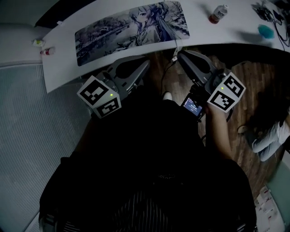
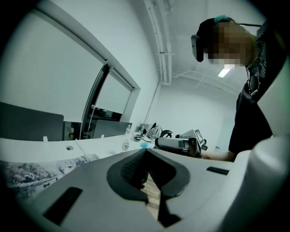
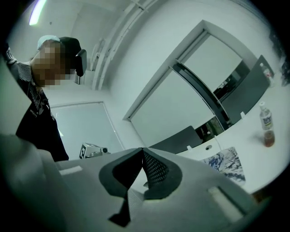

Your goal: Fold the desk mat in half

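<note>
Left of the flat, picture-printed rectangular desk mat (image 1: 131, 27), a small pale bottle (image 1: 38, 42) and a red-tipped one (image 1: 47, 51) sit on the white table (image 1: 61, 70), contents unclear. Near the mat's front edge, my left gripper (image 1: 145, 63) and right gripper (image 1: 180, 55) both have jaws together, empty. Right of the mat stands a clear plastic bottle (image 1: 218, 13), brownish liquid low inside.

The head view looks steeply down onto the long white desk (image 1: 61, 68), while both gripper views face level across it from nearby, sharing the blue-grey illustrated desk mat (image 1: 131, 28).
</note>
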Tool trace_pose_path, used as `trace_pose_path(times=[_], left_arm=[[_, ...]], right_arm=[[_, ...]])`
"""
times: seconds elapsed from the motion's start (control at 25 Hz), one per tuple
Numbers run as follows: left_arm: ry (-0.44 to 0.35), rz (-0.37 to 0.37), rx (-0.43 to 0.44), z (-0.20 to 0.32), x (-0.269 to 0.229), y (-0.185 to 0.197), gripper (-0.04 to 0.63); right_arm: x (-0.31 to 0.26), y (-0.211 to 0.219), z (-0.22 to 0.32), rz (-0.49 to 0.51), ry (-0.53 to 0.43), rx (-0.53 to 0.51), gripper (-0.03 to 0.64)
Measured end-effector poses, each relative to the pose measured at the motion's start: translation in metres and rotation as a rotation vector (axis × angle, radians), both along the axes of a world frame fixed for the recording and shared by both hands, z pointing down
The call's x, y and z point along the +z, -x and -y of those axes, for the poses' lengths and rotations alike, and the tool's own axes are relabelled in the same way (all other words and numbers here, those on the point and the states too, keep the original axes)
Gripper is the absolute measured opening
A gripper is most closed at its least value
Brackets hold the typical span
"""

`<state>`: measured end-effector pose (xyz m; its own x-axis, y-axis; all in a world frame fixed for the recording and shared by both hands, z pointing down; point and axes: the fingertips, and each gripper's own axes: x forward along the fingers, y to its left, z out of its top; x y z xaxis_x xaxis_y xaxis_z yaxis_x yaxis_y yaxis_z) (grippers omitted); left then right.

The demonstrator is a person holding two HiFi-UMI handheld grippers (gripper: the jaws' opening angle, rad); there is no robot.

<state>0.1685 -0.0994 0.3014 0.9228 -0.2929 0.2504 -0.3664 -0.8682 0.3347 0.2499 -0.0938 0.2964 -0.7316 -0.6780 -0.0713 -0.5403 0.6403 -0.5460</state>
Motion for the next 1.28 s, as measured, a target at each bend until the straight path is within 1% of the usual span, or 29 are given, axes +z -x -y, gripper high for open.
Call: trace_pose_path(times=[0.08, 0.2, 0.36, 0.44, 0.56, 0.72, 0.84, 0.92, 1.12, 1.28], left_arm=[[-0.009, -0.027, 0.043, 0.016, -0.001, -0.005, 0.005], [-0.006, -0.068, 0.095, 0.035, -0.004, -0.005, 0.005], [-0.011, -0.099, 0.156, 0.066, -0.005, 0.009, 0.005], [-0.022, -0.110, 0.176, 0.085, -0.006, 0.023, 0.005], [-0.035, -0.112, 0.166, 0.113, -0.008, 0.051, 0.005], [-0.059, -0.151, 0.160, 0.141, -0.013, 0.080, 0.005], [-0.016, -0.146, 0.159, 0.158, 0.003, 0.109, 0.005], [-0.003, -0.140, 0.161, 0.165, 0.013, 0.125, 0.005], [-0.007, -0.157, 0.151, 0.185, 0.016, 0.148, 0.005], [-0.011, -0.152, 0.145, 0.195, 0.016, 0.151, 0.005]], right_arm=[[-0.001, -0.007, 0.009, -0.024, 0.004, 0.065, 0.005], [-0.005, -0.011, 0.023, -0.029, 0.019, 0.136, 0.005], [-0.007, -0.006, 0.048, -0.054, 0.039, 0.212, 0.005], [-0.014, -0.007, 0.064, -0.039, 0.034, 0.268, 0.005], [-0.024, -0.001, 0.086, 0.000, 0.033, 0.318, 0.005], [-0.031, 0.015, 0.113, -0.042, 0.064, 0.341, 0.005], [-0.023, 0.038, 0.131, -0.058, 0.087, 0.353, 0.005], [-0.014, 0.050, 0.139, -0.074, 0.115, 0.357, 0.005], [-0.005, 0.062, 0.162, -0.103, 0.147, 0.394, 0.005], [-0.009, 0.059, 0.174, -0.110, 0.142, 0.390, 0.005]])
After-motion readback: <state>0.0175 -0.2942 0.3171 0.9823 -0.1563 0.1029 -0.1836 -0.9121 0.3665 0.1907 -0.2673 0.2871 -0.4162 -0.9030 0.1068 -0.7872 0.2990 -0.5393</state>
